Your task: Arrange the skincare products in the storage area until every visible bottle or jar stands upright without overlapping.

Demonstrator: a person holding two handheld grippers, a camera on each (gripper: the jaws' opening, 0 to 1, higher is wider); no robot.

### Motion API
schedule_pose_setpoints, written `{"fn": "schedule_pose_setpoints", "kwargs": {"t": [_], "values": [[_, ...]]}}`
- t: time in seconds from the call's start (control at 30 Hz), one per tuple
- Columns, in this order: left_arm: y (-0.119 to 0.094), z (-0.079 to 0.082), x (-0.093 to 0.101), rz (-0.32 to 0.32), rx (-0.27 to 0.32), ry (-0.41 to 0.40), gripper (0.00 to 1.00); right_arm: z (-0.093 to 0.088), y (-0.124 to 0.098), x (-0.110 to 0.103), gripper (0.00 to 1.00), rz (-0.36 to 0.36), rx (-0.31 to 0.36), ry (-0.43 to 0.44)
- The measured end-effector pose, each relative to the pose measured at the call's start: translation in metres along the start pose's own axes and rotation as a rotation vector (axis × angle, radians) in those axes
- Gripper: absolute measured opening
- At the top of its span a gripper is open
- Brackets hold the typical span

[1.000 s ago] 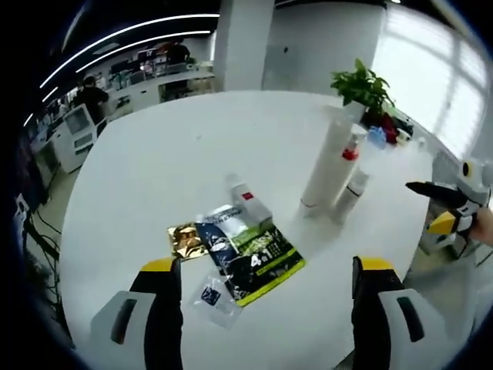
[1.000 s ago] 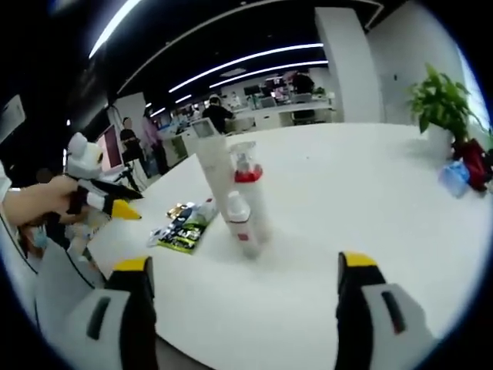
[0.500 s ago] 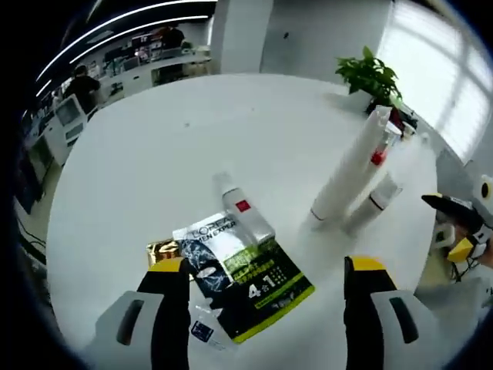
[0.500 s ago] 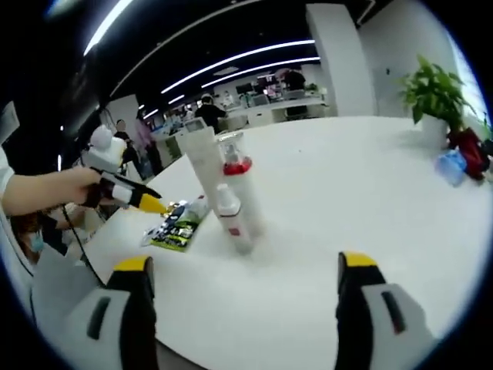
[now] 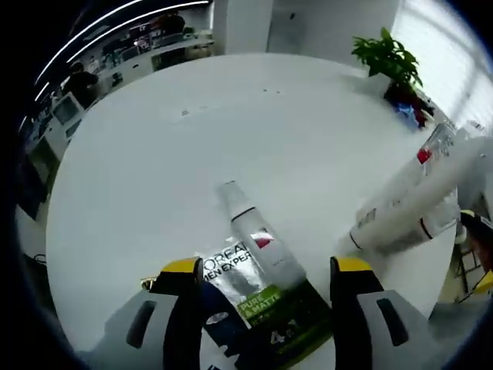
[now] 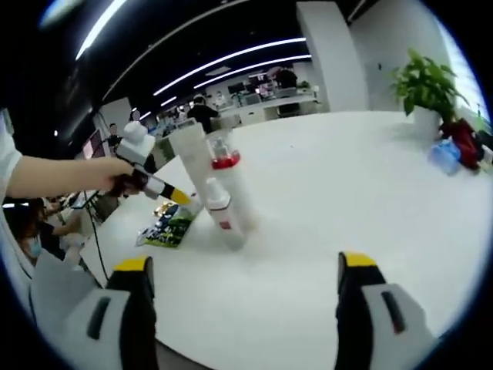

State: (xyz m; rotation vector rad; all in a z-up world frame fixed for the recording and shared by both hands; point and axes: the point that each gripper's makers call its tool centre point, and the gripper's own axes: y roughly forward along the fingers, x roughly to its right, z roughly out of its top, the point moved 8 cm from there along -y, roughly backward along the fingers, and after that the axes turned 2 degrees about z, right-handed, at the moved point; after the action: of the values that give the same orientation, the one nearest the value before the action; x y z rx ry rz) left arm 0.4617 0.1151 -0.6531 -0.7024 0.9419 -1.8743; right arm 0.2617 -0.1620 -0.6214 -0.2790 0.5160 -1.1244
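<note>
A white tube with a red label (image 5: 258, 243) lies flat on the white table (image 5: 192, 154), partly over a dark and green sachet pack (image 5: 258, 304). My left gripper (image 5: 267, 266) hangs open just above them, a jaw on either side of the tube. Off to the right, touching one another, stand a tall white tube (image 5: 420, 196), a pump bottle with a red collar (image 5: 431, 150) and a small white bottle (image 5: 431, 225). The same trio (image 6: 219, 189) stands upright ahead of my open, empty right gripper (image 6: 244, 262). A hand holds the left gripper (image 6: 173, 195) above the sachet pack (image 6: 166, 229).
A potted plant (image 5: 389, 58) stands at the table's far edge with blue and red items (image 6: 451, 150) beside it. Office desks and people fill the background (image 6: 208, 108). The right gripper's dark tip (image 5: 474, 227) shows at the edge, past the bottles.
My left gripper has moved forward and down over the lying tube and sachet pack, which now sit between its jaws. The right gripper has barely moved.
</note>
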Motion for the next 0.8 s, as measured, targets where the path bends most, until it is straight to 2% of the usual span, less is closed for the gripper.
{"fn": "schedule_pose_setpoints", "kwargs": {"t": [0.13, 0.4, 0.63, 0.8], "values": [[0.009, 0.005, -0.003, 0.016, -0.025, 0.009, 0.55, -0.003, -0.001, 0.001, 0.99, -0.007, -0.007, 0.008], [0.025, 0.016, -0.009, 0.033, -0.055, -0.022, 0.40, -0.004, -0.001, 0.002, 0.99, -0.012, -0.012, 0.009], [0.034, 0.019, -0.004, 0.041, -0.072, -0.015, 0.32, -0.002, 0.000, 0.002, 0.99, -0.013, -0.010, 0.013], [0.041, 0.019, -0.006, 0.049, -0.092, -0.003, 0.31, -0.003, 0.000, 0.002, 0.98, -0.016, -0.012, 0.015]]}}
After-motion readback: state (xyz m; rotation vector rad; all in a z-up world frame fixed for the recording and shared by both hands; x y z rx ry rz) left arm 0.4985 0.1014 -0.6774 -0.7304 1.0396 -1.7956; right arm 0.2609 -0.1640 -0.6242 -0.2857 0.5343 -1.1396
